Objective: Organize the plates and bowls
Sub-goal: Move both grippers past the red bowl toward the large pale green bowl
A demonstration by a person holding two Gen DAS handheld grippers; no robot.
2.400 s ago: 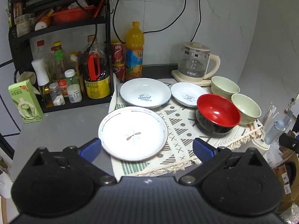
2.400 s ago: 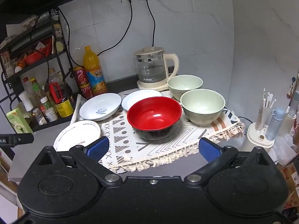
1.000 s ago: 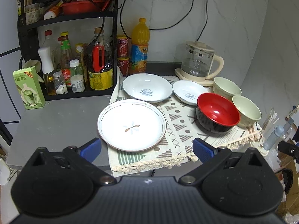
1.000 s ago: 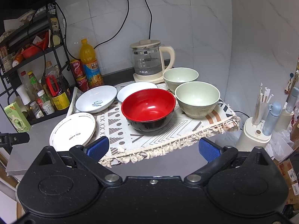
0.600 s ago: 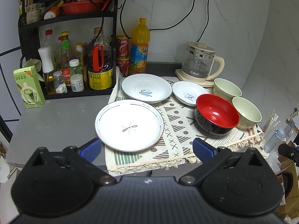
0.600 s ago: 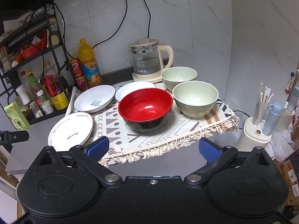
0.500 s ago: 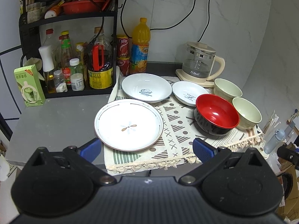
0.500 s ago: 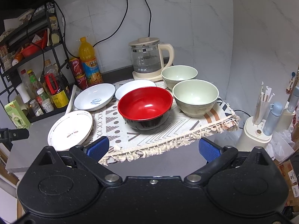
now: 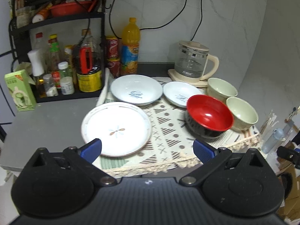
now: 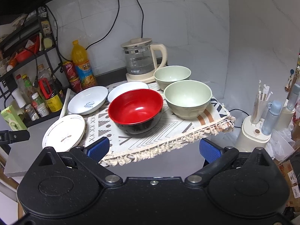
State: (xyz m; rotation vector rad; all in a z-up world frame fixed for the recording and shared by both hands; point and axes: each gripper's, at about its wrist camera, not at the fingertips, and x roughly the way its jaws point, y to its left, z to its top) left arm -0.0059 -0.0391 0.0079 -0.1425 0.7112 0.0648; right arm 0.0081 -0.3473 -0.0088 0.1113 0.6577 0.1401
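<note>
— Left wrist view, item one? Flat plate, face up, front-left on mat.
— Claws? Left gripper and right gripper both spread wide, empty.

Lower right of right wrist view: cardboard boxes cut off by frame edge. Small plate partly hidden behind red bowl. Bottle labels on rack, upper left, too blurred to read.
</note>
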